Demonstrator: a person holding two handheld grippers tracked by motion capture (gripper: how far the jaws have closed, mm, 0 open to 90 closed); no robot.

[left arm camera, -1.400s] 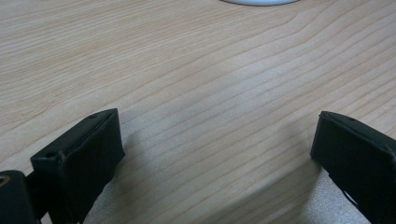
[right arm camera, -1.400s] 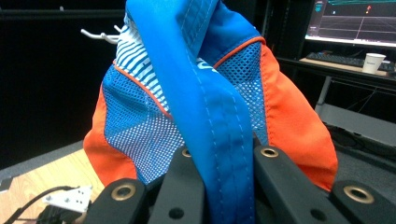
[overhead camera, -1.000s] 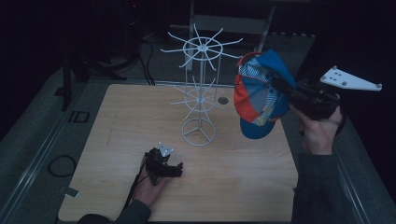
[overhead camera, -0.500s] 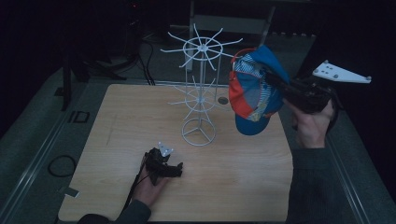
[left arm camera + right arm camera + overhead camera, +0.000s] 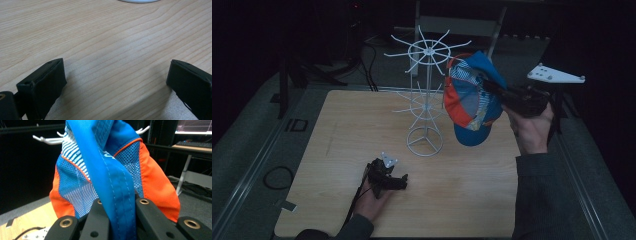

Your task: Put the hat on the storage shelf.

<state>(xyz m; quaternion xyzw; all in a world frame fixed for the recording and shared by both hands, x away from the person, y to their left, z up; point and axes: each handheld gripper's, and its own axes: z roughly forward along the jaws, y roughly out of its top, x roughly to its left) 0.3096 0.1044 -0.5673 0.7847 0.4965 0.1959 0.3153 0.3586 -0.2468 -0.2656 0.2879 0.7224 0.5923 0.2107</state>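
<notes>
A blue, orange and striped cap (image 5: pixel 472 97) hangs in the air at the right of a white wire rack (image 5: pixel 427 90). My right gripper (image 5: pixel 490 88) is shut on the cap's blue fabric (image 5: pixel 115 187), which is pinched between its two jaws. The cap's upper edge is close to the ends of the rack's top prongs (image 5: pixel 47 140). My left gripper (image 5: pixel 399 183) rests on the wooden table (image 5: pixel 337 140) in front of the rack's ring base (image 5: pixel 424 142). It is open (image 5: pixel 115 82), with bare wood between its jaws.
The rack has a second, lower ring of prongs (image 5: pixel 414 106). A chair (image 5: pixel 457 25) and cables (image 5: pixel 362 55) lie in the dark behind the table. A cable loop (image 5: pixel 274 177) lies on the floor at the left.
My right gripper has carried the cap leftward toward the rack's top prongs. The left gripper has stayed still on the table.
</notes>
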